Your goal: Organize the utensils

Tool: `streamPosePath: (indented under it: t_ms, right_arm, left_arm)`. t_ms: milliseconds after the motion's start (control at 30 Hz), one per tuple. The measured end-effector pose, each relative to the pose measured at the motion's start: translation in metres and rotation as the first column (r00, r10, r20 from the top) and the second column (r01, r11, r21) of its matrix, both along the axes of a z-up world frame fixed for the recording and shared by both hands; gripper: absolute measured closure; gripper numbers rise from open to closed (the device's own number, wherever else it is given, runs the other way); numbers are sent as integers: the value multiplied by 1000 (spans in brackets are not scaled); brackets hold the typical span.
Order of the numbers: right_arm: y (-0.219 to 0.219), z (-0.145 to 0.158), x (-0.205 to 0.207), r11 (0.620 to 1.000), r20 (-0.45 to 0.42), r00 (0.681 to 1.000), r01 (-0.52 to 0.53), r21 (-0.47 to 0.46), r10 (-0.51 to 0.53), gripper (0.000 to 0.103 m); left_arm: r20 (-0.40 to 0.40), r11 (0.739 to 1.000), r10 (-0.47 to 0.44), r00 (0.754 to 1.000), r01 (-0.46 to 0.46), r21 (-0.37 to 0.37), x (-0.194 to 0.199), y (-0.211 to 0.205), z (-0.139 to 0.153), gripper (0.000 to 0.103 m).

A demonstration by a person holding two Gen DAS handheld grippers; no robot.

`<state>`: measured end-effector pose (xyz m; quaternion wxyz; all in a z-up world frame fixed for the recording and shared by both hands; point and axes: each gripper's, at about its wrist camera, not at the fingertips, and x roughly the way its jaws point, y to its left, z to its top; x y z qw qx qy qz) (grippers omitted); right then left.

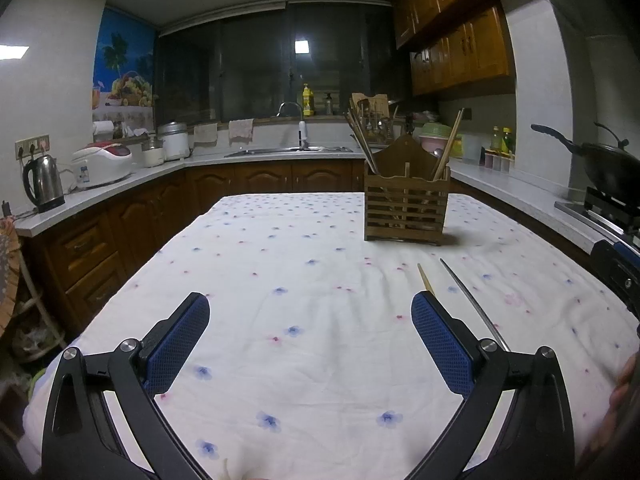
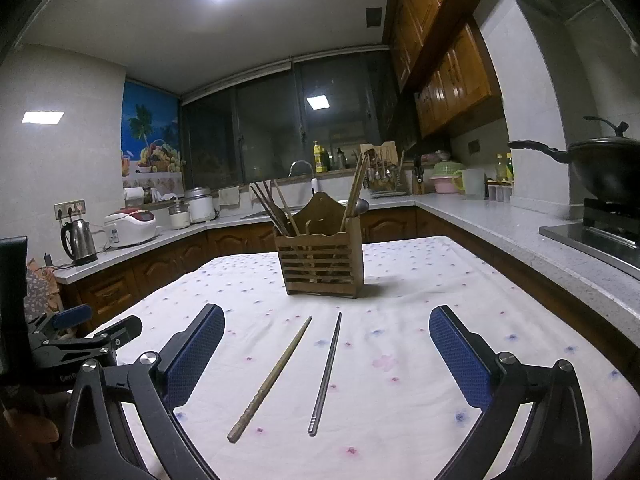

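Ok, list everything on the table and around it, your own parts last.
wooden chopstick: 1, tan, on cloth, left of metal one
metal chopstick: 1, grey, on cloth, apart from it
utensil holder: 1, brown slatted wood, farther back on the table, holding chopsticks
tablecloth: 1, white with flowers, covering table
kettle: 1, steel, left counter
wok: 1, black, stove at right
left gripper: blue pads, open
right gripper: blue pads, open

left gripper (image 1: 310,320), right gripper (image 2: 326,334) (jaws spread, empty)

Floral-clothed table (image 2: 420,360) bears a slatted wooden holder (image 2: 320,260), 1 wooden chopstick (image 2: 272,380), 1 metal chopstick (image 2: 326,374).
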<state>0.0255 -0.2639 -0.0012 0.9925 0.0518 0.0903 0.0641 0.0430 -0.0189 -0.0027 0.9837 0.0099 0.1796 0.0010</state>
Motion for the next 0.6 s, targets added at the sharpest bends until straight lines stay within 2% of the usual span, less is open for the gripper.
streamPosePath:
  t_ms: [600]
  right_arm:
    - [1, -1, 3, 1000, -6, 1000, 2, 1, -2, 0]
  left_arm:
    - [-12, 1000, -13, 1000, 12, -7, 4, 1, -1, 0]
